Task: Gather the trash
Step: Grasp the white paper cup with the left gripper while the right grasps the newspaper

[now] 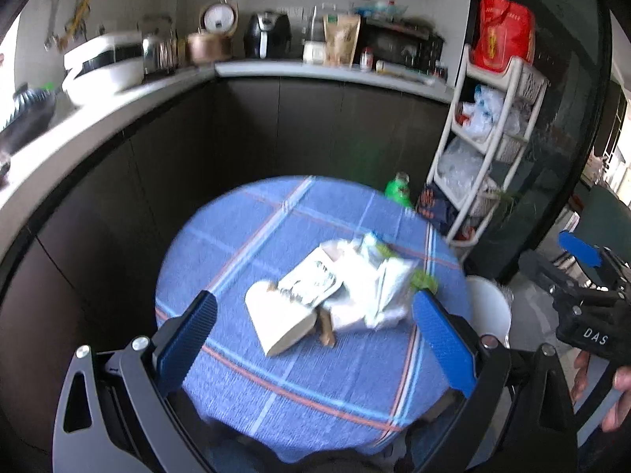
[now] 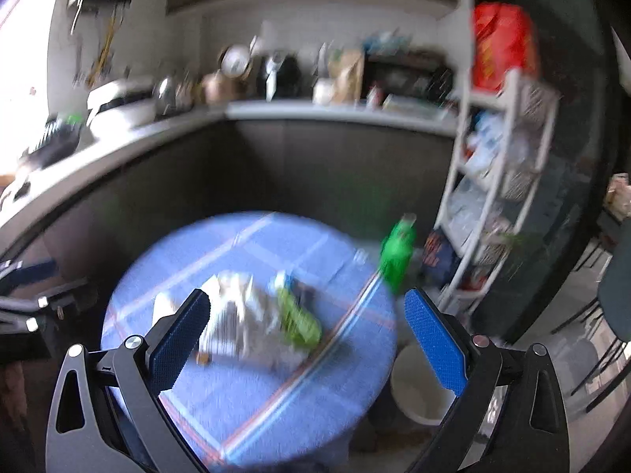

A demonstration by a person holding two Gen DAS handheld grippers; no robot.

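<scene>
We see both grippers hovering above a small round table with a blue plaid cloth (image 1: pixel 244 236), nothing grasped yet. The left gripper (image 1: pixel 315 335) has its jaws spread wide and empty; the right gripper (image 2: pixel 307 339) likewise wide and empty. The trash is a loose pile at the table's centre: a white cardboard box lying flat (image 1: pixel 282 321) nearest the left jaws, a printed white paper sheet (image 1: pixel 311 280) overlapping it, crumpled white plastic wrappers (image 1: pixel 378 280) on the right side of the pile, and a green wrapper (image 2: pixel 299 319) at the pile's right edge. From the left wrist view the pile sits straight ahead, between the two fingers and just beyond their tips. The box's long axis appears to run from near-right to far-left, skewed against the jaw line, so we judge a wrist twist is needed. From the right wrist view the pile lies ahead and left of centre, heavily blurred, so the left gripper looks better placed. A white round bin (image 2: pixel 418 382) stands on the floor, right of the table. A green plastic bottle (image 2: pixel 398 252) stands beyond the table's far right edge.
</scene>
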